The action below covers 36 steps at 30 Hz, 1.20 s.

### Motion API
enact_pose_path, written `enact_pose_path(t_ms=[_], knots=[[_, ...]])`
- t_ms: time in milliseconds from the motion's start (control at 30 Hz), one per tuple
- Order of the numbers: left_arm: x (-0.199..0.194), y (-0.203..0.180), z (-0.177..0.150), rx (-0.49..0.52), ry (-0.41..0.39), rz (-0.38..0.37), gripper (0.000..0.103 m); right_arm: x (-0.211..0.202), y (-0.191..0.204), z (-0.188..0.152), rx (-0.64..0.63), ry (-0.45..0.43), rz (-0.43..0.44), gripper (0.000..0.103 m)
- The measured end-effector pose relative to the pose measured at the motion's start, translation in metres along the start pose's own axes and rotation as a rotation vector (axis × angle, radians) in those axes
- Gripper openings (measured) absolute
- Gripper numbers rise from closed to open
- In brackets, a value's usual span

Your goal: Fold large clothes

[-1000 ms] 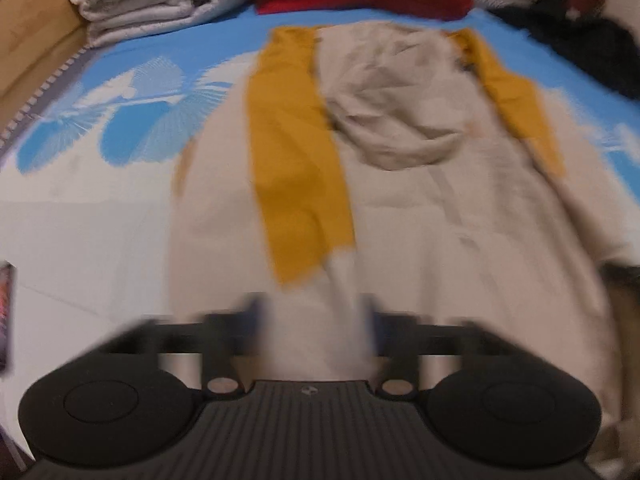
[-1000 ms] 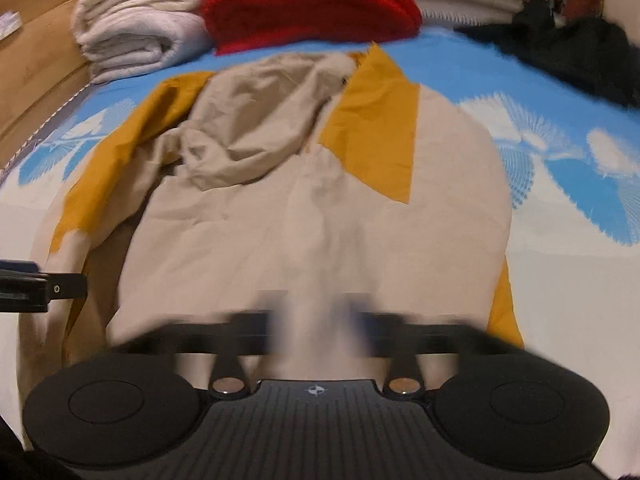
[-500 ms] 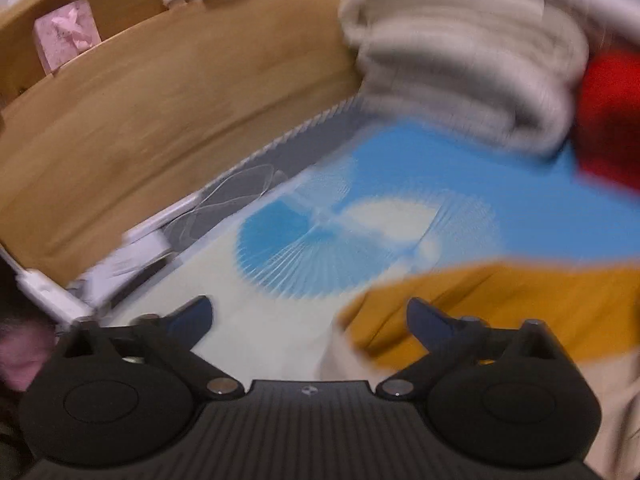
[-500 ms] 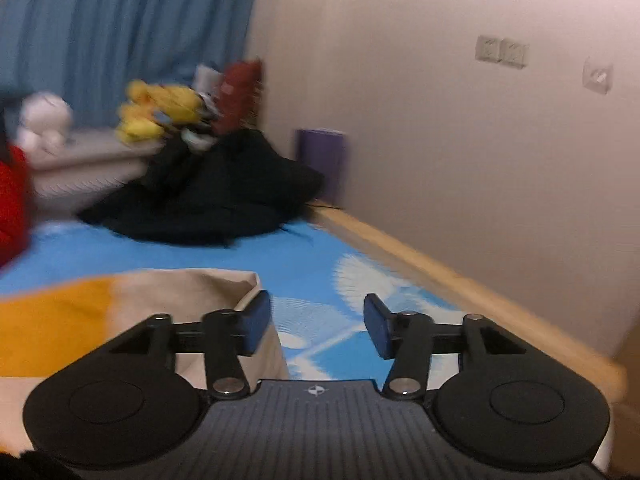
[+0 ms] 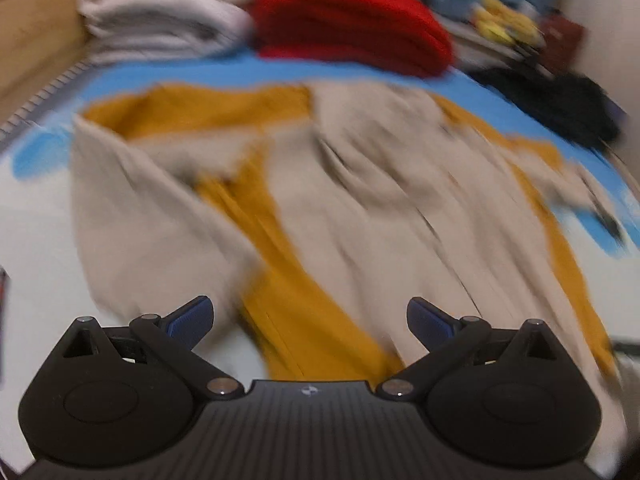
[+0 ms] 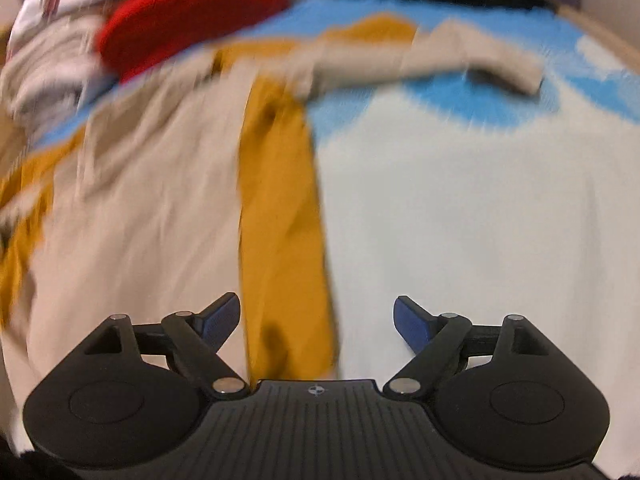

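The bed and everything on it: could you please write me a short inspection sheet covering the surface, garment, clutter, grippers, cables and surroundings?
Surface: bed sheet, white with blue fan prints, bare to the right of the garment.
Job's things: beige and mustard jacket spread flat and creased; one sleeve stretched out sideways over the sheet.
Clutter: red blanket, folded pale blankets and a black clothes heap at the far end of the bed.
Grippers: left gripper and right gripper both open, holding nothing, above the jacket's near edge.
Cables: nothing seen.
Surroundings: wooden bed frame on the left; both views are motion-blurred.
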<state>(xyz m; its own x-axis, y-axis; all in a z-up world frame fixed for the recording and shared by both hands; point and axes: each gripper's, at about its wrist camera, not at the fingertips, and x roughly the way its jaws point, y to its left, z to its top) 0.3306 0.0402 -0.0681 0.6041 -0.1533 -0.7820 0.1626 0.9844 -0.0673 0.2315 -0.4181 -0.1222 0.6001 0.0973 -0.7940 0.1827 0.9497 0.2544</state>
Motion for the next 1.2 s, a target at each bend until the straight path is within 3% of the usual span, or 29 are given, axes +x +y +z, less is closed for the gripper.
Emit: enact_pose_path(t_ms=[100, 133, 167, 267, 333, 467, 500, 533, 633, 733, 833, 900, 967, 1067, 1200], knots=[[-0.010, -0.032, -0.052, 0.079, 0.059, -0.062, 0.103, 0.014, 0.004, -0.018, 0.039, 0.108, 0.036, 0.082], [-0.014, -0.040, -0.068, 0.104, 0.080, -0.083, 0.103, 0.009, 0.009, -0.022, 0.020, 0.077, 0.028, 0.050], [-0.016, -0.050, -0.080, 0.133, 0.100, -0.106, 0.103, 0.013, 0.012, -0.018, 0.002, 0.051, 0.037, 0.006], [-0.008, -0.069, -0.104, 0.185, 0.133, -0.147, 0.103, -0.012, 0.012, -0.002, 0.084, -0.052, 0.159, 0.005], [0.003, -0.084, -0.114, 0.216, 0.142, -0.123, 0.103, -0.025, 0.005, 0.010, 0.137, -0.155, 0.193, 0.003], [0.047, -0.105, -0.108, 0.235, 0.115, 0.118, 0.100, -0.026, -0.023, 0.044, 0.291, -0.335, 0.236, 0.000], [0.055, -0.103, -0.100, 0.220, 0.124, 0.191, 0.100, -0.028, -0.030, 0.051, 0.307, -0.385, 0.215, 0.000], [0.056, -0.097, -0.091, 0.185, 0.133, 0.211, 0.100, -0.031, -0.038, 0.055, 0.314, -0.417, 0.205, 0.000], [0.038, -0.068, -0.061, 0.077, 0.103, 0.186, 0.099, -0.029, -0.066, 0.076, 0.354, -0.480, 0.176, 0.000], [0.014, -0.050, -0.032, 0.067, 0.035, 0.228, 0.100, -0.014, -0.089, 0.085, 0.449, -0.415, 0.173, 0.003], [-0.002, -0.037, -0.003, 0.016, -0.029, 0.282, 0.100, -0.007, -0.092, 0.086, 0.469, -0.326, 0.254, 0.005], [-0.010, -0.027, 0.014, -0.056, -0.085, 0.318, 0.100, -0.008, -0.079, 0.086, 0.388, -0.315, 0.265, 0.019], [-0.017, -0.009, 0.026, -0.137, -0.105, 0.325, 0.101, -0.012, -0.067, 0.082, 0.308, -0.298, 0.254, 0.060], [-0.014, 0.005, 0.029, -0.179, -0.070, 0.319, 0.101, -0.015, -0.050, 0.073, 0.200, -0.229, 0.289, 0.065], [-0.006, 0.002, 0.003, -0.105, 0.003, 0.297, 0.101, -0.030, -0.035, 0.047, 0.055, -0.187, 0.276, 0.070]])
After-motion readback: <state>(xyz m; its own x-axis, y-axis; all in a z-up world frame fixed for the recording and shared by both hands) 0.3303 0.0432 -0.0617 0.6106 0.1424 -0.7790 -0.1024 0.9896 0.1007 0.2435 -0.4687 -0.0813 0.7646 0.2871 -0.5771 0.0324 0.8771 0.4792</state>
